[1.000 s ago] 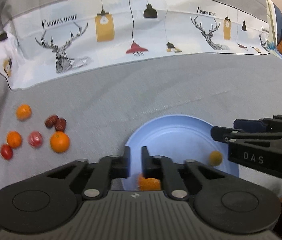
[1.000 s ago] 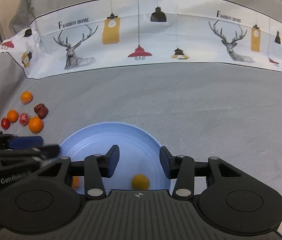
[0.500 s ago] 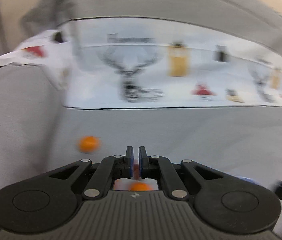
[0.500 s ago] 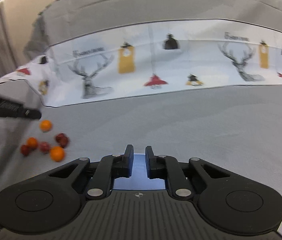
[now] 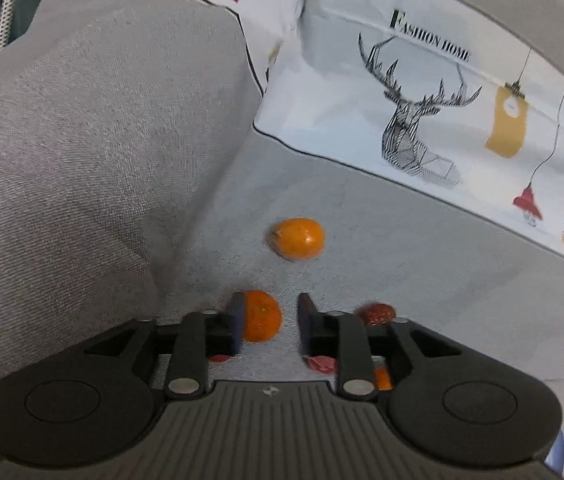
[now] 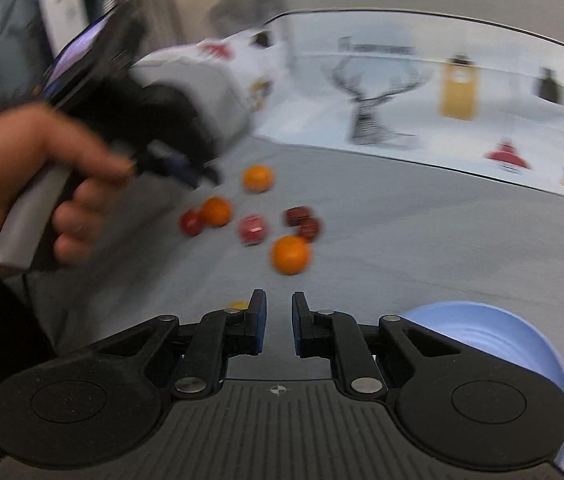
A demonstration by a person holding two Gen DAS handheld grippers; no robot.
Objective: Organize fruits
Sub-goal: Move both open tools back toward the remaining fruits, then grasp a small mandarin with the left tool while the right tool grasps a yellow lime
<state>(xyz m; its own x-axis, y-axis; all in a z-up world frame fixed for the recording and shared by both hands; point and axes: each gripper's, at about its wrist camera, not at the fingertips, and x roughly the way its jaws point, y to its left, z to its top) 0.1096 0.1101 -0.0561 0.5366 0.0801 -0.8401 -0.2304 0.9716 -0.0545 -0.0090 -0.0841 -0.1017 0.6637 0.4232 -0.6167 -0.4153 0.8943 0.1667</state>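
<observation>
Fruits: small orange (image 5: 260, 316) sits between the parted left claw (image 5: 270, 320) jaws, touching the left one. Right claw (image 6: 278, 320) jaws slightly apart, empty, near blue plate (image 6: 521, 344).

The sofa (image 5: 94, 152) wore coarse, matt grey woven cloth. Behind it, the printed cover (image 5: 461, 128) looked smooth and faintly sheeny. The orange (image 5: 260, 316) showed dimpled, slightly glossy peel. The left gripper (image 5: 268, 320) was matt black plastic.

grey cushion (image 5: 82, 160) walls the fruit cluster's (image 6: 254, 220) left; right side open.
</observation>
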